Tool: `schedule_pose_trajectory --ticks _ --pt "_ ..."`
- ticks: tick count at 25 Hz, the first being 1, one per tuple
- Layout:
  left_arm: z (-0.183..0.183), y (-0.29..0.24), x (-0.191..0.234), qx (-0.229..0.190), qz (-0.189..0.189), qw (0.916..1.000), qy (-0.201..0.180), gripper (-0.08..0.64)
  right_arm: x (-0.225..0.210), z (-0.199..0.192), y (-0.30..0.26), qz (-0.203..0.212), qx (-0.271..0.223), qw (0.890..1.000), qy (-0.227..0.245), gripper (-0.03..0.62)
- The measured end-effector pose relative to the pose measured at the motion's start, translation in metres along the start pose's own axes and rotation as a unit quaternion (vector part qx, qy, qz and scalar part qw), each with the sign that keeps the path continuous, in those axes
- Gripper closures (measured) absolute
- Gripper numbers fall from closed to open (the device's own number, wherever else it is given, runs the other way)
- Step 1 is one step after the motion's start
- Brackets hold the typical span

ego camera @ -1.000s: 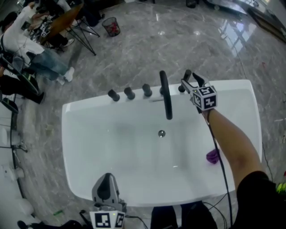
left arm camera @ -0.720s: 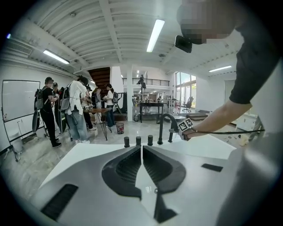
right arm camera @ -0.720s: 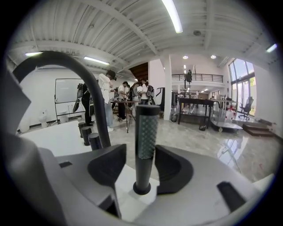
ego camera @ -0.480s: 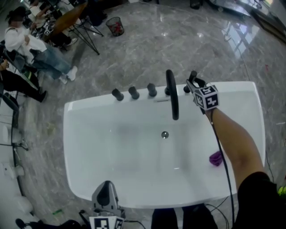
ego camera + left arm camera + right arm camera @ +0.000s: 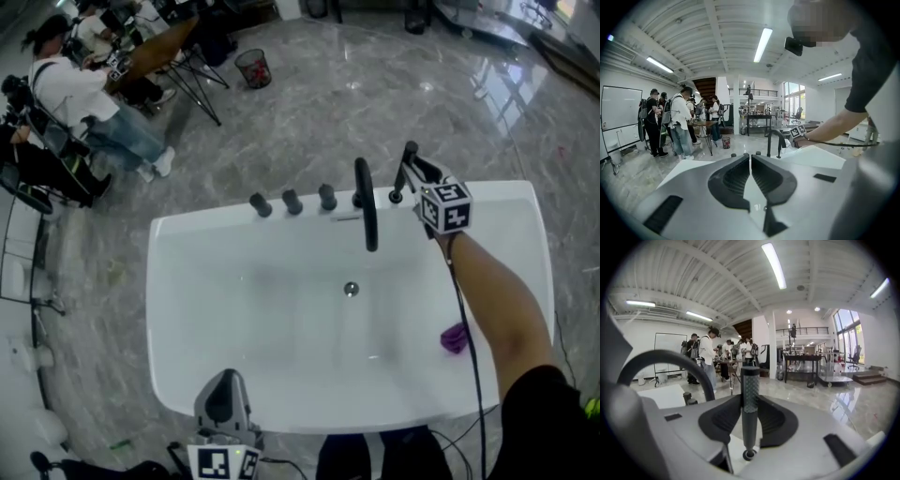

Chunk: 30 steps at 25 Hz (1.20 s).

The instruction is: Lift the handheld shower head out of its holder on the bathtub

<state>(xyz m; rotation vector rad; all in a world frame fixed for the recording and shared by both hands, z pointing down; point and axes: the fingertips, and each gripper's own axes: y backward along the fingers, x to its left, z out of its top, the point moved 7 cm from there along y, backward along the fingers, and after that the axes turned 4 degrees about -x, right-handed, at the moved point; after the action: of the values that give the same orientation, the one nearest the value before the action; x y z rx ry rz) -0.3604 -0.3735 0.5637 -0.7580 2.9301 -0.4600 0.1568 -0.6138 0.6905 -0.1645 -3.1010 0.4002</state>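
Handheld shower head (image 5: pixel 750 394) — upright, long axis vertical, just right of the black spout (image 5: pixel 367 214) at the far rim of the bathtub (image 5: pixel 187 234). My right gripper (image 5: pixel 413 174) has it, jaws closing on the shaft from both sides. My left gripper (image 5: pixel 223 401), jaws together and empty, sits well apart from the spout, at the near rim. The right gripper view shows the grip and a ring at the shaft's foot — the head view gives only its place.

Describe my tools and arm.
Left tool and right tool: grey, dark ribbed pads, a white cube of black square markers. A black cable follows the right forearm to a black short sleeve. The right tool's jaws are closing round the shower head.
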Motion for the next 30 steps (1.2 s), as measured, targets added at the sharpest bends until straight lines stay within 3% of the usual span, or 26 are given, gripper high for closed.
schedule_pose_trajectory --ticks 7,16,22,25,30 --pt "0.016 -0.030 -0.001 -0.009 -0.013 0.9999 0.002 0.540 0.015 0.089 0.029 0.014 -0.056 0.998 -0.001 0.476" --pt "0.071 -0.080 -0.004 -0.043 -0.038 0.9981 0.021 0.540 0.026 0.146 0.115 -0.008 -0.070 0.997 -0.007 0.476" --pt "0.111 -0.080 -0.025 -0.063 -0.075 0.9952 0.002 0.540 0.035 0.203 0.175 -0.017 -0.100 0.995 0.005 0.476" --pt "0.128 -0.071 -0.026 -0.080 -0.082 0.9933 -0.013 0.540 0.044 0.231 0.192 -0.011 -0.118 0.993 0.010 0.476" --pt "0.149 -0.059 -0.027 -0.074 -0.087 0.9934 -0.014 0.540 0.059 0.274 0.238 -0.010 -0.134 0.991 0.007 0.476"
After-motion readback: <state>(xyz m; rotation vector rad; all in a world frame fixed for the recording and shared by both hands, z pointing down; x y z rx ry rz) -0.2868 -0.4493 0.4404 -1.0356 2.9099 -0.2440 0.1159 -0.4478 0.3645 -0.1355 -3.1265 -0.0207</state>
